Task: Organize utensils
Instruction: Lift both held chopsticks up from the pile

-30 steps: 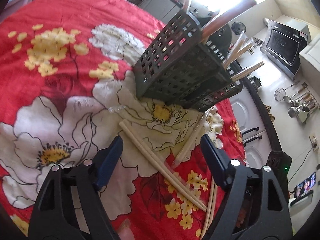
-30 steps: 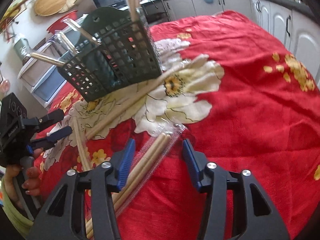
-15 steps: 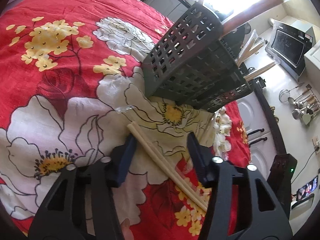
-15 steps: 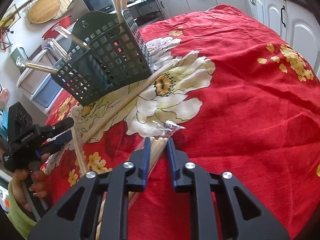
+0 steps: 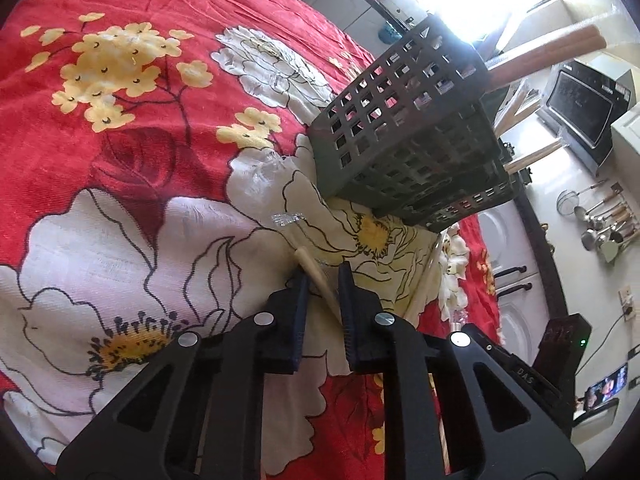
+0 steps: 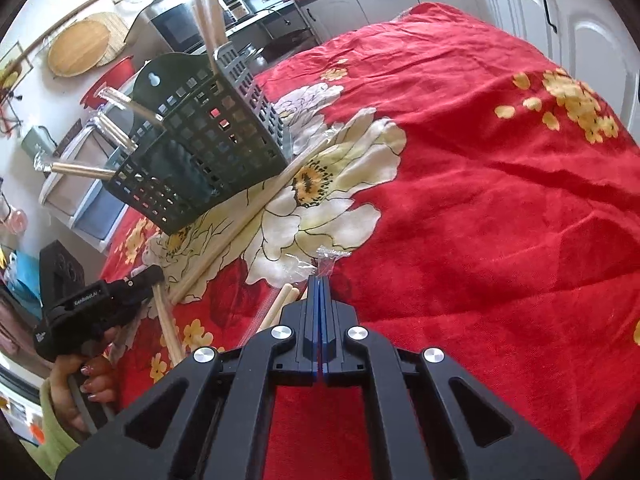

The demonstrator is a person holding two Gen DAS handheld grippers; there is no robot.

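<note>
- Left wrist view alone shows the left gripper (image 5: pixel 322 278) narrowed around a pale chopstick pair (image 5: pixel 316 276) in clear wrap; the jaws look to touch it, a slim gap showing beside the wood.
- Right wrist view alone shows the right gripper (image 6: pixel 319 280) with its blue pads pressed flat together, pinching the crinkled clear wrapper (image 6: pixel 326 258) of another wrapped chopstick pair (image 6: pixel 280 304), whose wooden ends lie just left of the jaws.
- Beyond both grippers, the dark green lattice utensil basket (image 6: pixel 200 152) stands on the red floral cloth (image 6: pixel 500 208), chopsticks sticking out of it.
- One long loose chopstick (image 6: pixel 244 220) lies against the basket's base.
- Only the right view catches the hand (image 6: pixel 86 380) holding the left gripper.
</note>
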